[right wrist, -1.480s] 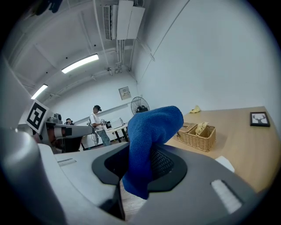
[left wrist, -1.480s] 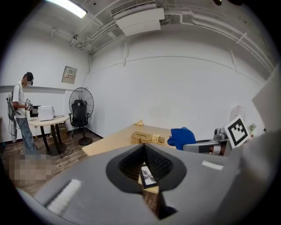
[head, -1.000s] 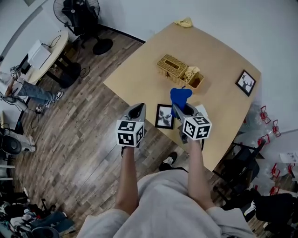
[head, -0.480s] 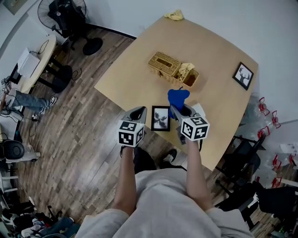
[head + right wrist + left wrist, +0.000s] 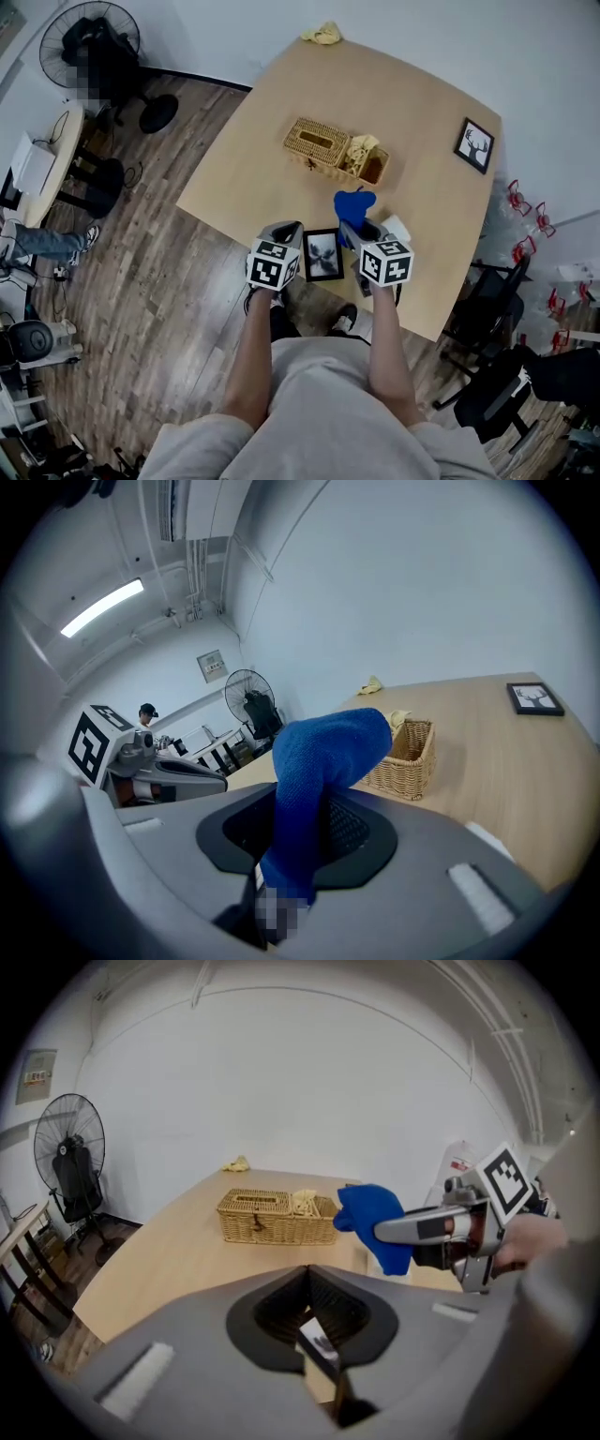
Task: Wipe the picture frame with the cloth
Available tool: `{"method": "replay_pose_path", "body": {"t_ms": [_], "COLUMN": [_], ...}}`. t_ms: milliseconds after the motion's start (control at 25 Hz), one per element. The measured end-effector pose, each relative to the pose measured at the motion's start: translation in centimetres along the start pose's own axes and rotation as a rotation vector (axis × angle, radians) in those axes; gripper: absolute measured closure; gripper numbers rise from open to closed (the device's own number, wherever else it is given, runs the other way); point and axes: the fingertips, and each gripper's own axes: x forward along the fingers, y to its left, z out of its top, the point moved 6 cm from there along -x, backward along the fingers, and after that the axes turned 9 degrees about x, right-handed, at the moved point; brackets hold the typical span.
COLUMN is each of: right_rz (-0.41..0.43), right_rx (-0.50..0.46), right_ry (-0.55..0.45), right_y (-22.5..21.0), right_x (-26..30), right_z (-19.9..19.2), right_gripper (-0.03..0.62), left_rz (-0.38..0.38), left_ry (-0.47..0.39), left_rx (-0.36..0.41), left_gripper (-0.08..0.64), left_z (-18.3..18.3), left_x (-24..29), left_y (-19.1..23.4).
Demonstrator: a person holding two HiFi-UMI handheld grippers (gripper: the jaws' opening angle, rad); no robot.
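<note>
Pale wood surface [image 5: 422,103] over plank floor, fan [image 5: 89,42] off in the corner. Wicker basket [image 5: 323,145] mid-surface, small deer-print frame [image 5: 474,145] at the far right, yellow rag [image 5: 322,35] at the far edge, none of it in play.

Picture frame [image 5: 323,254] at the near edge of the surface, between the two grippers, face turned up toward the head view. Hard to tell whether resting on the surface or lifted just off it. Left hand-held gripper [image 5: 286,230] clenched on the frame's left edge, seen in the left gripper view as white mat and dark border pinched between the jaws. Right hand-held gripper [image 5: 351,228] clamped on the blue cloth [image 5: 354,203], loose lobe flopping forward past the jaw tips, just beyond the frame's upper right corner and apparently not touching the glass.

Step in hand, as a judgement: bringing cloth to frame — wipe not yet begun.

To do it well:
- Hold the left grip firm and level to stop any pivot.
- Bring the right gripper down and left, so as to meet the glass with the hanging lobe and not the hard jaw tips.
- Sweep in flat overlapping passes away from the clamped edge, light pressure.
- Stay inboard of the surface's near edge.

Risk of the thin edge grip twisting under a sideways push.
</note>
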Motion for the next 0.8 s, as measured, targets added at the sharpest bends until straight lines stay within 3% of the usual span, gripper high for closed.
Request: {"method": "replay_pose_path", "body": {"t_ms": [320, 560, 800], "right_rz": [-0.076, -0.127, -0.177], "right_rx": [-0.010, -0.020, 0.002], "right_ry": [0.033, 0.074, 0.107], "right_y": [-0.1, -0.1, -0.7], "right_x": [2.6, 4.2, 5.0], "right_z": [-0.1, -1.0, -2.4], "right_gripper": [0.489, 0.489, 0.489], "left_rz": [-0.127, -0.179, -0.248], "left_ry": [0.107, 0.157, 0.210], "left_rx": [0.024, -0.036, -0.025], "left_gripper": [0.508, 0.508, 0.508], "left_z": [-2.6, -4.9, -6.4], "left_x": [3.4, 5.3, 7.1], "left_y": [1.4, 2.7, 1.9]}}
